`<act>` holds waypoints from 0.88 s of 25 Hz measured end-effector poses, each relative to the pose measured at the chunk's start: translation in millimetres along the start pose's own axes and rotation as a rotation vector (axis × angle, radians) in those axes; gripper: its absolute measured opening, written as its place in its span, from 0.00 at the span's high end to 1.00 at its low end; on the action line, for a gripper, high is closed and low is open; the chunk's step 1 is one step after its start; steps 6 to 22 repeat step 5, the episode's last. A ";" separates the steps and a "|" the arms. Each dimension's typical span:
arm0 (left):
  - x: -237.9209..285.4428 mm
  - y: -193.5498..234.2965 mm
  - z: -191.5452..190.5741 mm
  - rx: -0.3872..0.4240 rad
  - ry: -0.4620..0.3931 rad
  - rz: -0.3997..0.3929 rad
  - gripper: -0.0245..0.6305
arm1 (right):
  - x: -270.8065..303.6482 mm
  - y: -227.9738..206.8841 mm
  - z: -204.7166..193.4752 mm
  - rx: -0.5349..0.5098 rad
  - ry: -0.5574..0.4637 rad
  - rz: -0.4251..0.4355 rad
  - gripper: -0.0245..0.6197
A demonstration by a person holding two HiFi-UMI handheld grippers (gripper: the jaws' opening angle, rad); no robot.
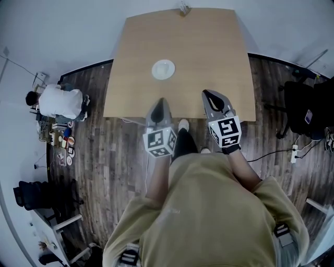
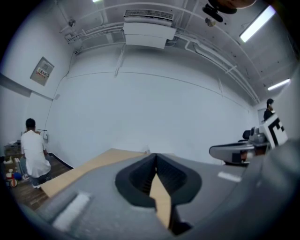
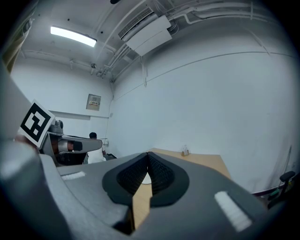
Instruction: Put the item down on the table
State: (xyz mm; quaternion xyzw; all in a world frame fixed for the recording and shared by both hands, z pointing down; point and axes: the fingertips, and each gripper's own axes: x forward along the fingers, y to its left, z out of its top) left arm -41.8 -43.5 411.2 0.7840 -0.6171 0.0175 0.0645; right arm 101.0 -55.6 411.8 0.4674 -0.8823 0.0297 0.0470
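A white plate [image 1: 163,69] lies on the light wooden table [image 1: 209,52], left of its middle. My left gripper [image 1: 161,102] hovers over the table's near edge, its jaws closed tip to tip with nothing between them. My right gripper [image 1: 208,95] is beside it, a little further over the table, also shut and empty. In the left gripper view the left gripper [image 2: 155,157] shows only tabletop through the gap behind its tips. In the right gripper view a sliver of the plate [image 3: 146,178] shows behind the closed tips of the right gripper [image 3: 148,154].
A small object [image 1: 183,8] stands at the table's far edge. A person in a white shirt [image 1: 60,101] is by clutter on the dark wood floor at left. A black chair [image 1: 300,107] and cables lie at right.
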 end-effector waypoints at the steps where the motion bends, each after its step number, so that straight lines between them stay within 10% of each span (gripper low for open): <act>1: 0.0 -3.0 -0.9 0.002 0.004 -0.005 0.96 | -2.3 -3.3 -1.7 0.004 0.002 -0.006 0.95; 22: 1.7 -9.5 -7.0 0.006 0.024 -0.014 0.96 | -6.5 -15.3 -6.1 0.015 0.010 -0.024 0.95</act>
